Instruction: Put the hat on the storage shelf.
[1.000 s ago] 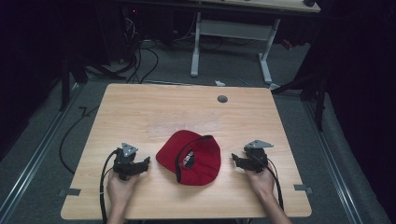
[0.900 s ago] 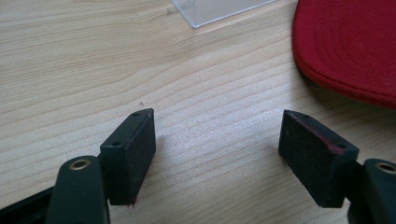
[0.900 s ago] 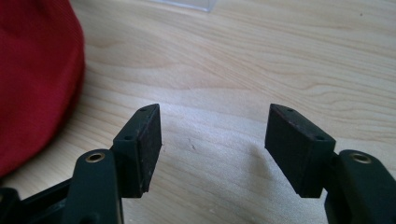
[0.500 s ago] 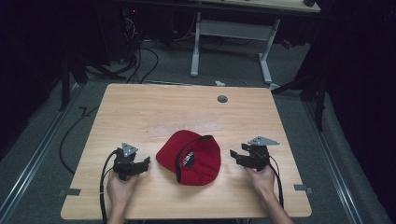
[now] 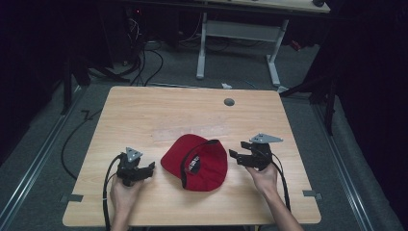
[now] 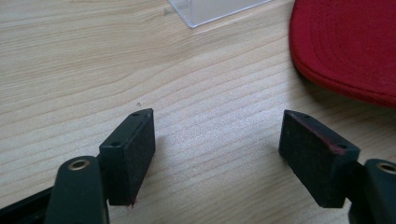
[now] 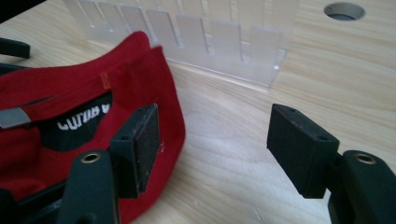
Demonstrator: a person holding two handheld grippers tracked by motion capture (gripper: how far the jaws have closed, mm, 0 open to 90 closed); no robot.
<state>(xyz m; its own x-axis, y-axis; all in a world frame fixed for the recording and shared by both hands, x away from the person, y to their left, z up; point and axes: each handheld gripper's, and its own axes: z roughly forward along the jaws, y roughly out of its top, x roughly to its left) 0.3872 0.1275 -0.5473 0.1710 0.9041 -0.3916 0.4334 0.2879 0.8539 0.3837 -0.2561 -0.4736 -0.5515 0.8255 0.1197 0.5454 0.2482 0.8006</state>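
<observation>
A red cap lies upside down on the wooden table, its black inner label showing. My left gripper rests on the table just left of the cap and points at it. Its jaws are open over bare wood, with the cap's brim ahead to the right. My right gripper hovers just right of the cap, open and holding nothing. One of its pads stands in front of the cap's rim.
A clear plastic slotted rack lies flat on the table beyond the cap; its corner is ahead of the left gripper. A round cable hole sits near the far edge. Cables and a desk frame stand on the floor behind.
The right gripper has lifted off the table and edged slightly toward the cap. The left gripper and the cap have stayed put.
</observation>
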